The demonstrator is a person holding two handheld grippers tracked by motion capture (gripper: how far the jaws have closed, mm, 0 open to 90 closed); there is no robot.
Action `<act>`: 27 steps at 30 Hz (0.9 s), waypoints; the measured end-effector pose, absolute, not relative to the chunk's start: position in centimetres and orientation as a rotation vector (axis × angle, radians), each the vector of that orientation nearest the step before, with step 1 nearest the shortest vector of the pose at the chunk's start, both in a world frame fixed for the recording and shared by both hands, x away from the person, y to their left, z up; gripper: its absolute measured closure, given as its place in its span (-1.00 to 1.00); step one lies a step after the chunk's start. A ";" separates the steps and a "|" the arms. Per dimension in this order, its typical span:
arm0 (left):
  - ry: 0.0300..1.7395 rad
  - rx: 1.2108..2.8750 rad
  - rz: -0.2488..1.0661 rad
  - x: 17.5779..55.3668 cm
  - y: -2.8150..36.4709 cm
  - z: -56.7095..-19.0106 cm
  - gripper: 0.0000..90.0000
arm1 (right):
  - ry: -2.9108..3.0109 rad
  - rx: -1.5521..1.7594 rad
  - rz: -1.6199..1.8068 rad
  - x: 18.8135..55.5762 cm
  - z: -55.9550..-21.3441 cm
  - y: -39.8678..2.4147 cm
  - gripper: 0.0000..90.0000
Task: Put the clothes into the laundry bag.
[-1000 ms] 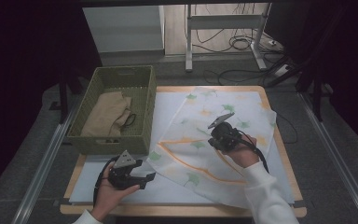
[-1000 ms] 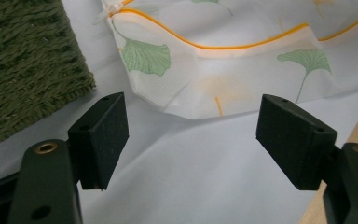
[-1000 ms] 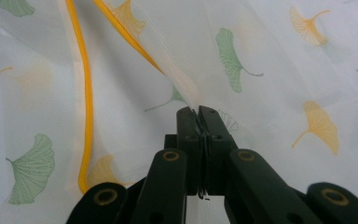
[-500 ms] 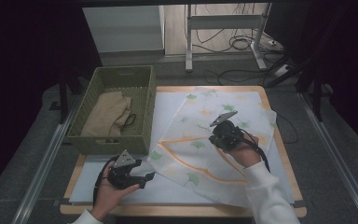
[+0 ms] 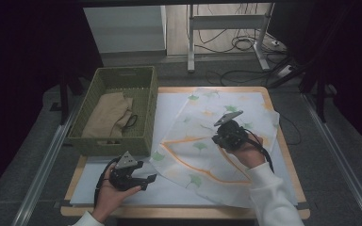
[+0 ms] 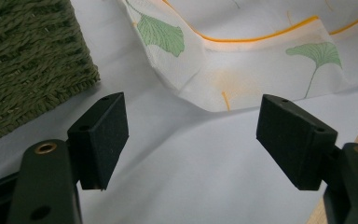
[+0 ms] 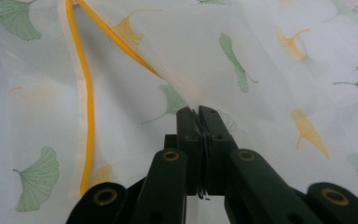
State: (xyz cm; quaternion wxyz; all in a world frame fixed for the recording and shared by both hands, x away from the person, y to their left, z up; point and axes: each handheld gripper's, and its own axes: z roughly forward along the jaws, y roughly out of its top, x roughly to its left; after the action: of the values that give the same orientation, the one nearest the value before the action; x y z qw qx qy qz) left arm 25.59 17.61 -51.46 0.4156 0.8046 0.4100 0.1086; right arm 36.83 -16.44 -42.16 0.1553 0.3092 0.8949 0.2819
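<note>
1. The right gripper [image 5: 217,137] has its jaws pressed together on a fold of the leaf-print cloth [image 5: 202,150]; in the right gripper view the thin fabric is pinched between the pads [image 7: 200,122] and rises from them in a taut ridge.
2. Against the picture from a second ago, that gripper sits slightly nearer the table's right edge and a little farther from the near edge, and the cloth's far flap has spread wider towards the far right corner. The orange border [image 5: 188,162] lies much as it did.
3. The left gripper [image 5: 150,180] rests in the same place by the near left corner, its jaws spread with nothing between them; in the left gripper view the cloth's near left corner [image 6: 214,88] lies just ahead of the open pads.
4. The cloth covers the middle and right of the table [image 5: 283,155], its right side overhanging the white sheet [image 5: 122,193] near the right edge.
5. The green woven basket [image 5: 115,141] stands at the far left corner, holding a tan cloth [image 5: 106,117]; it lies close to the leaf-print cloth's left edge.
6. Bare sheet lies between the left gripper and the cloth, and along the near edge.
</note>
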 end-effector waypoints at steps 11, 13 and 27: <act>1.014 2.018 0.273 25.4 17.4 -51.0 -0.46 | 2.552 0.892 0.830 36.9 -41.9 -16.7 0.93; 1.003 2.029 0.288 25.2 17.3 -50.6 -0.44 | 2.555 0.893 0.827 36.9 -41.9 -16.7 0.93; 0.983 2.051 0.302 25.1 17.1 -47.8 -0.40 | 2.559 0.898 0.832 37.0 -42.1 -16.9 0.93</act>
State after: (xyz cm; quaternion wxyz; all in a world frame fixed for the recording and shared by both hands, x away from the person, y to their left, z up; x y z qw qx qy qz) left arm 25.15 17.10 -47.79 0.4109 0.8150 0.3904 0.1201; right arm 36.96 -16.86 -42.07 0.1517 0.3129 0.8916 0.2900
